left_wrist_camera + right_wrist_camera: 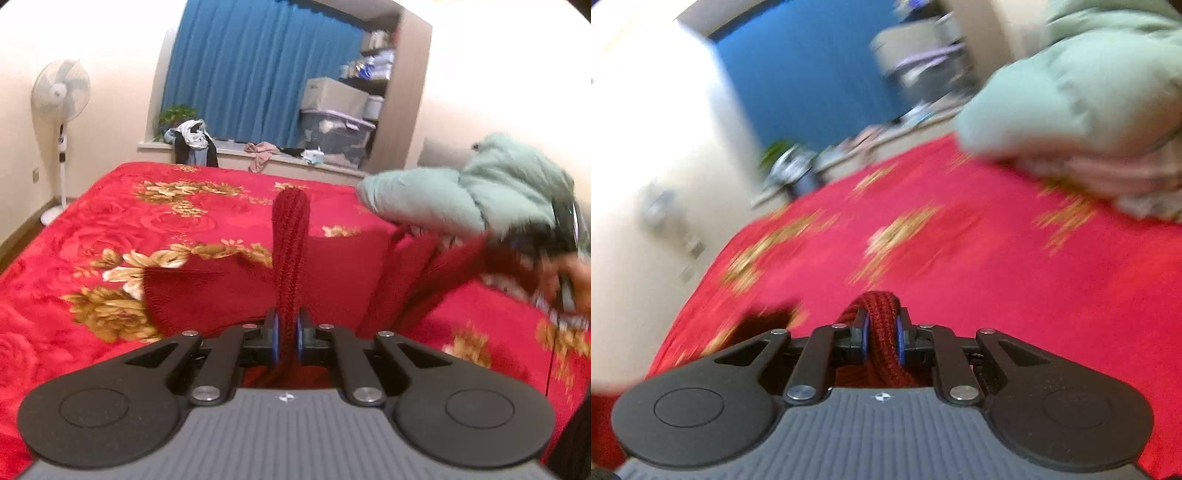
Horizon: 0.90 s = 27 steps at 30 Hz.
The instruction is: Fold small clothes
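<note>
both grippers (287, 326) (882, 330) on red knit (290, 236)

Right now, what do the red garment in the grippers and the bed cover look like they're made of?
Red garment: likely knitted yarn, matte; ribbed stitches show. Bed cover: probably plush fleece, slightly glossy; soft sheen over printed gold flowers.

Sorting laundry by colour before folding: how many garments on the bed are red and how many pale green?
Red knit garment: 1, held by the left gripper and the right gripper
Pale green padded jacket: 1
Total: 2
</note>
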Each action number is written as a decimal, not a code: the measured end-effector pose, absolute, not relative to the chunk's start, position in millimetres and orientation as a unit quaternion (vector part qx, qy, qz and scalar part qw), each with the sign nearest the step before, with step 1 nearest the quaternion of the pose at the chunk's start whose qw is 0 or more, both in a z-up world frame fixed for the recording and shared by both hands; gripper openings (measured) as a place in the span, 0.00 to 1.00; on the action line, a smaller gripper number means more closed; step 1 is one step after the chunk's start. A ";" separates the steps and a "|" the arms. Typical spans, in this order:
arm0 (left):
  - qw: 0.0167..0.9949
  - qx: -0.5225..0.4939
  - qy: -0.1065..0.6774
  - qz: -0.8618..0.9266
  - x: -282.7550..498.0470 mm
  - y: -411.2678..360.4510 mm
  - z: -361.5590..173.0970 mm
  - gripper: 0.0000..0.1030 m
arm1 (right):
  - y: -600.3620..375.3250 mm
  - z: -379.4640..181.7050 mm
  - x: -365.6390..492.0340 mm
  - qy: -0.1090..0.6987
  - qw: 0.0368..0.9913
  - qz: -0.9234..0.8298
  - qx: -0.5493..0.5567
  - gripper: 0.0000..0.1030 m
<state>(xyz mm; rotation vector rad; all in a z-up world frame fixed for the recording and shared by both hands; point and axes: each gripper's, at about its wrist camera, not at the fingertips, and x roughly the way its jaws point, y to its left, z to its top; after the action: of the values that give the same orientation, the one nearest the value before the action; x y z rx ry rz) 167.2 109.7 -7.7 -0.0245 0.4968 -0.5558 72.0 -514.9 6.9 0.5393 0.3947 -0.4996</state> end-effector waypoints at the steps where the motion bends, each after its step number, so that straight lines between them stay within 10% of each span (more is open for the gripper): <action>1: 0.929 -0.002 0.250 -0.272 165.4 115.3 -10.7 0.09 | -526.6 7.7 72.9 0.187 0.911 -0.263 0.256 0.14; 12: 0.795 0.165 0.397 -0.428 122.7 119.5 -80.0 0.20 | -547.8 -89.2 84.7 0.310 0.853 -0.308 0.286 0.21; 21: 0.865 -0.038 0.364 -0.342 166.3 166.2 -44.9 0.60 | -532.1 -69.6 25.7 0.310 0.818 -0.328 0.356 0.23; 27: 0.889 -0.022 0.405 -0.214 200.5 155.3 -65.7 0.60 | -483.7 -40.6 12.2 0.287 0.855 -0.268 0.338 0.23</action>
<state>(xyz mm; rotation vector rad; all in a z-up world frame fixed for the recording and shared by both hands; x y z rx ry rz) 200.5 155.3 -65.7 -0.0449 0.8417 -0.4440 12.2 -483.7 -40.6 0.7106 0.6025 -0.5639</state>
